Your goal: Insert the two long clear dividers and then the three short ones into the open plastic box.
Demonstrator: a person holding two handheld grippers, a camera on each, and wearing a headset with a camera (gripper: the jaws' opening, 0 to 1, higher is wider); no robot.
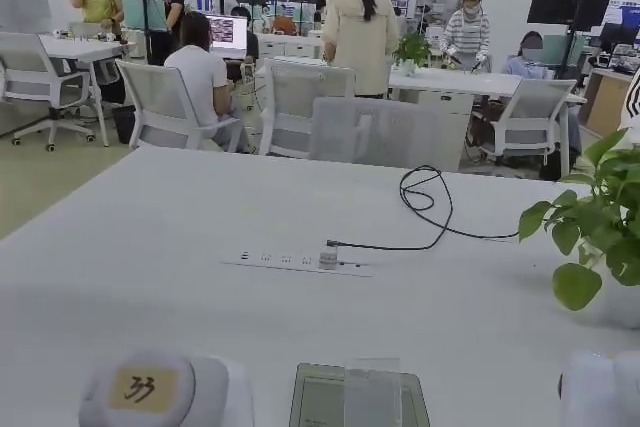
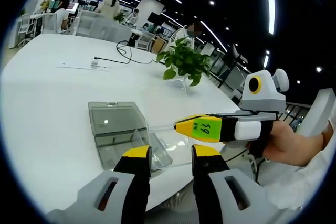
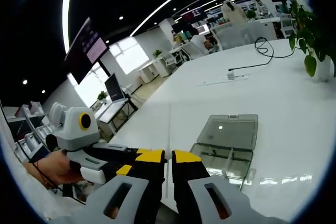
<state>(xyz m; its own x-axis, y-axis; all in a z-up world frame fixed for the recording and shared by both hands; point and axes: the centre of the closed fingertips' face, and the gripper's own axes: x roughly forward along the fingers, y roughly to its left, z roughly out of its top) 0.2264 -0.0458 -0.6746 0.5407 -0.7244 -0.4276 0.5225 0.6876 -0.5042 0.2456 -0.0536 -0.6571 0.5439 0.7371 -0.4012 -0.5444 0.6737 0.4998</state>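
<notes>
The open clear plastic box lies on the white table, with its lid (image 3: 231, 129) flat behind its base (image 3: 223, 162); some clear dividers stand in the base. My right gripper (image 3: 169, 157) is shut on a clear divider (image 3: 169, 124), seen edge-on as a thin line above the table's near edge. In the head view this divider (image 1: 372, 392) stands upright in front of the box (image 1: 318, 402). My left gripper (image 2: 171, 153) is open, its yellow tips either side of the box's near corner (image 2: 157, 153). The right gripper (image 2: 181, 126) reaches in from the right, just above the left one.
A white power strip (image 1: 300, 263) and a black looped cable (image 1: 425, 209) lie further out on the table (image 1: 150, 247). A potted plant (image 1: 600, 227) stands at the right. Chairs, desks and several people fill the room behind.
</notes>
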